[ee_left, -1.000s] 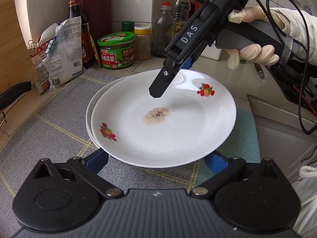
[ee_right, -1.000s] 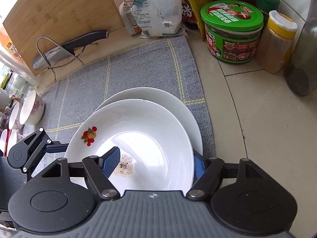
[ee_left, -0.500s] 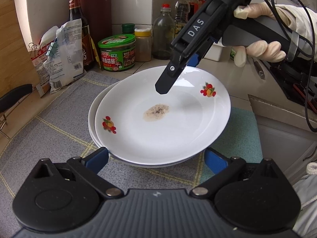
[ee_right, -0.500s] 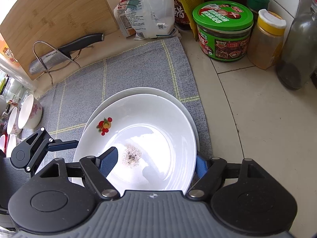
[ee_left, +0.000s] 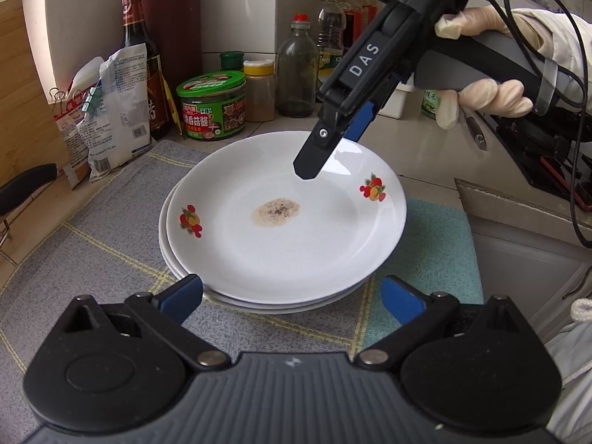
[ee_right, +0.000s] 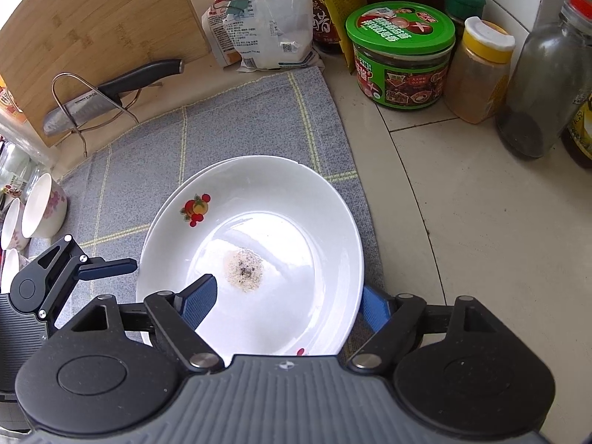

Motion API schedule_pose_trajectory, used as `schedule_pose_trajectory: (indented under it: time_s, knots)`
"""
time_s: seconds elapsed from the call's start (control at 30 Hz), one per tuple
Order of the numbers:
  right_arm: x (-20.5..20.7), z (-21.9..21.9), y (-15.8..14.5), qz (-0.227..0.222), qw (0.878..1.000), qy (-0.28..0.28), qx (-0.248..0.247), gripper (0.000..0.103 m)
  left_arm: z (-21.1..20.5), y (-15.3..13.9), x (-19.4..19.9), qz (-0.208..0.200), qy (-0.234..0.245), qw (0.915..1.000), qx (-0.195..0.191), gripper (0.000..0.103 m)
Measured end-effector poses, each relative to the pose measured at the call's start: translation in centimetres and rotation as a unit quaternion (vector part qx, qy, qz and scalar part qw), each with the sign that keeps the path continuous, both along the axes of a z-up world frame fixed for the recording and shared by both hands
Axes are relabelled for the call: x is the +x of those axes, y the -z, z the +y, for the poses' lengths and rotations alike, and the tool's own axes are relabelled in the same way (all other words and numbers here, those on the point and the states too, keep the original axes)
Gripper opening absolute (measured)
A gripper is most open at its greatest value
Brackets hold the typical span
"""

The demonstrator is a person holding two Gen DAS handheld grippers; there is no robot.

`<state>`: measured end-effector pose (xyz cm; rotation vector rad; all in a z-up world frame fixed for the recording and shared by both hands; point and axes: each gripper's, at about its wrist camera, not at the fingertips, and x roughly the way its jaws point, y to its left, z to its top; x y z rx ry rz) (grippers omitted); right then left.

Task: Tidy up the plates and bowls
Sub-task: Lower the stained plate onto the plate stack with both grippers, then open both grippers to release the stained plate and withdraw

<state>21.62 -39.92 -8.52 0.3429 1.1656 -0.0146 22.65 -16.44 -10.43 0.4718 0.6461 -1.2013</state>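
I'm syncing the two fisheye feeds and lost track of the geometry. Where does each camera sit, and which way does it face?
Left wrist: on the left gripper, facing the wall with the bottles across the top plate; shows its open fingers, the right gripper and gloved right hand.
Right wrist: on the right gripper, looking down toward the cutting board; shows its fingers astride the plate's rim and the left gripper.
Shared: stacked plates, grey mat, green-lidded jar.

counter (ee_right: 462,222) | grey mat (ee_right: 229,137), green-lidded jar (ee_right: 401,55), yellow-capped jar (ee_right: 479,74)
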Motion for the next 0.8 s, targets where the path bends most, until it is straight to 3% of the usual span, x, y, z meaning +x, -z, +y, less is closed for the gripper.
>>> schedule_pose_trajectory:
  time_s: [0.17, 0.23, 0.47, 0.67, 0.8]
  knots:
    - [-0.5, 0.5, -0.7, -0.022, 1.000, -0.011, 0.007, 0.092, 0.2, -0.2, -0.3, -0.014, -0.005, 0.9999, -0.002, 0.102]
    - [-0.6, 1.3, -1.1, -0.035, 0.999, -0.019, -0.007, 0.103, 0.4, -0.4, -0.3, -0.019, -0.013, 0.9997, -0.003, 0.102]
    - [-1.1, 4.3, -1.1, -0.063, 0.995, -0.045, -0.064, 0.103, 1.5, -1.0, -0.8, -0.034, -0.047, 0.9983, -0.005, 0.102]
    - [-1.9, 7.8, -0.9, -0.094, 0.984, -0.071, -0.135, 0.103, 3.6, -1.9, -1.1, -0.040, -0.106, 0.9935, -0.003, 0.102]
    - [-2.4, 9.9, -1.0, -0.118, 0.979, -0.071, -0.151, 0.103, 5.6, -2.4, -1.1, -0.037, -0.156, 0.9870, -0.006, 0.102]
